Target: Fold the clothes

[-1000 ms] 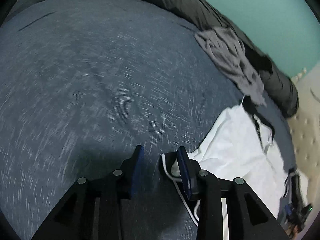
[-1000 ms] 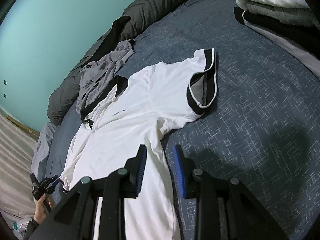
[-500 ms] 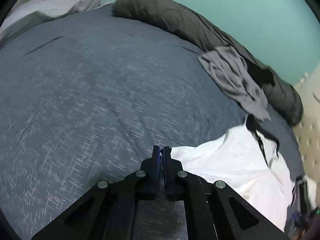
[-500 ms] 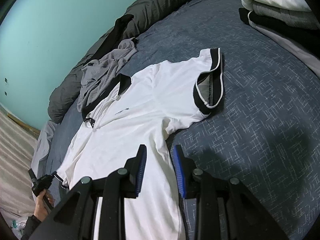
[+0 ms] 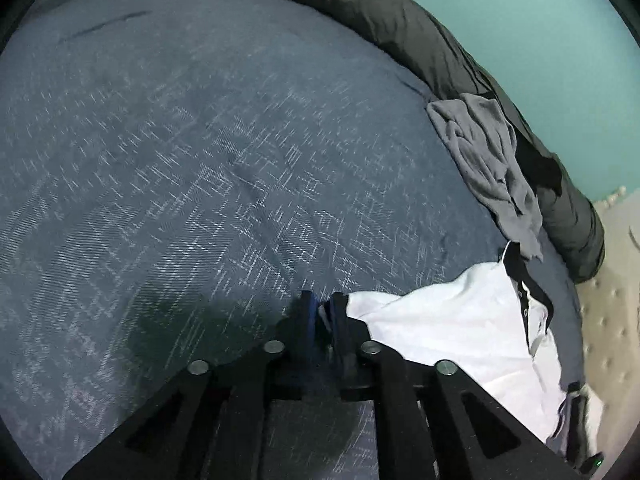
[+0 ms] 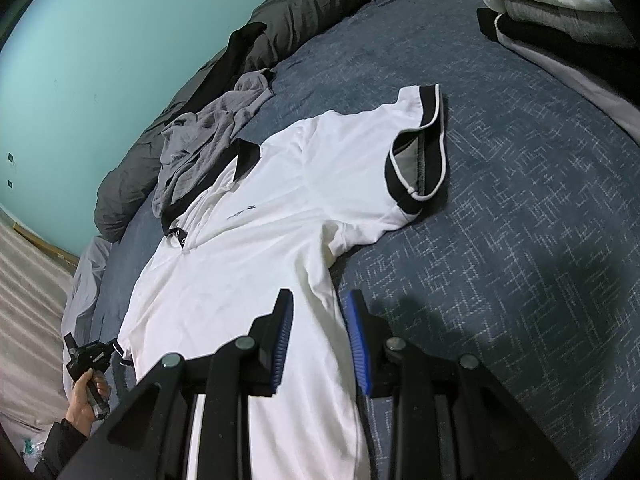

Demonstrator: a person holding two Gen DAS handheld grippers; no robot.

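Left gripper (image 5: 325,312) clamped on white shirt (image 6: 256,248) sleeve; right gripper (image 6: 318,334) open over shirt's side edge.

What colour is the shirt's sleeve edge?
Black with a thin white line on the sleeve edge, best in the right wrist view.

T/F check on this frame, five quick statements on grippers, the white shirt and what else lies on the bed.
1. The left gripper is shut on the white shirt. True.
2. The right gripper grips the black-trimmed sleeve. False: it is open, over the shirt's side edge, apart from that sleeve.
3. The white shirt is already folded in half. False: it lies spread out.
4. A crumpled grey garment lies by the shirt's collar. True.
5. The bed cover is red. False: it is dark blue.
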